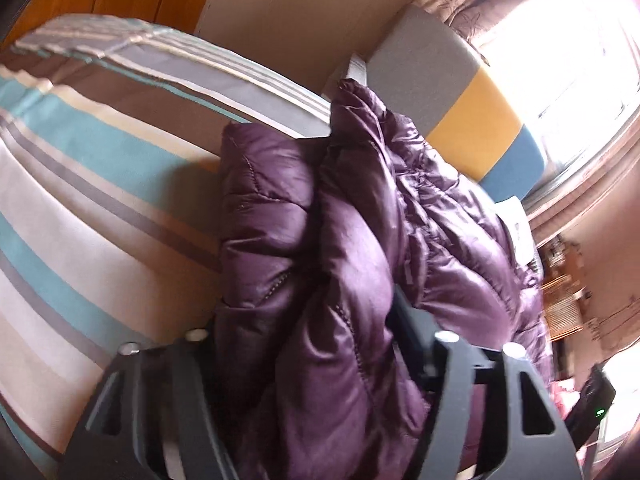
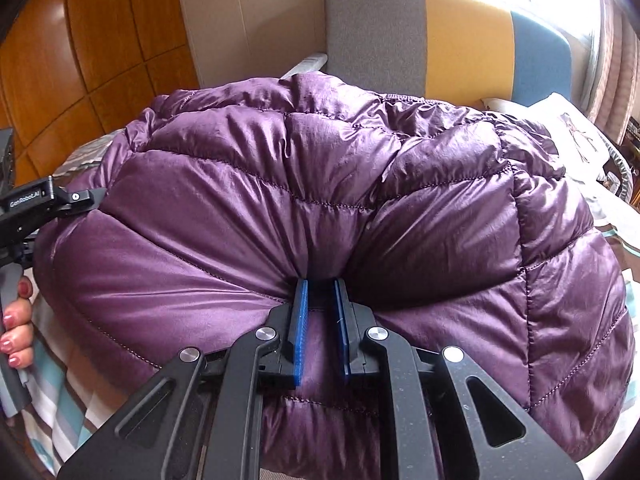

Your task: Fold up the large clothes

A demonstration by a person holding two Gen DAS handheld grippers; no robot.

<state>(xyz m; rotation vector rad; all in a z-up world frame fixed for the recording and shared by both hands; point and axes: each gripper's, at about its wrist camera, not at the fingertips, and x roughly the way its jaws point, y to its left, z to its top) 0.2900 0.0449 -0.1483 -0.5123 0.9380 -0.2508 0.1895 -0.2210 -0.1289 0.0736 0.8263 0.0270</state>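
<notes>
Purple quilted puffer jacket [image 2: 320, 184], bunched and shiny, pinched by both hand-held grippers [image 2: 320, 292].

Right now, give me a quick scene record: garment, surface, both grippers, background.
garment: purple quilted puffer jacket, bunched up, not flat
surface: striped bedsheet
right gripper: jaws pinching a fold of the jacket between blue pads
left gripper: jacket bunched between its jaws, fingertips hidden
background: grey-yellow-blue headboard; wooden wardrobe

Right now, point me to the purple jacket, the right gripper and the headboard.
purple jacket [image 2: 248, 168]: right wrist view, a quilted panel on top.
right gripper [image 2: 322, 292]: right wrist view, between the blue pads pinching fabric.
headboard [image 2: 468, 40]: right wrist view, its yellow band.
</notes>
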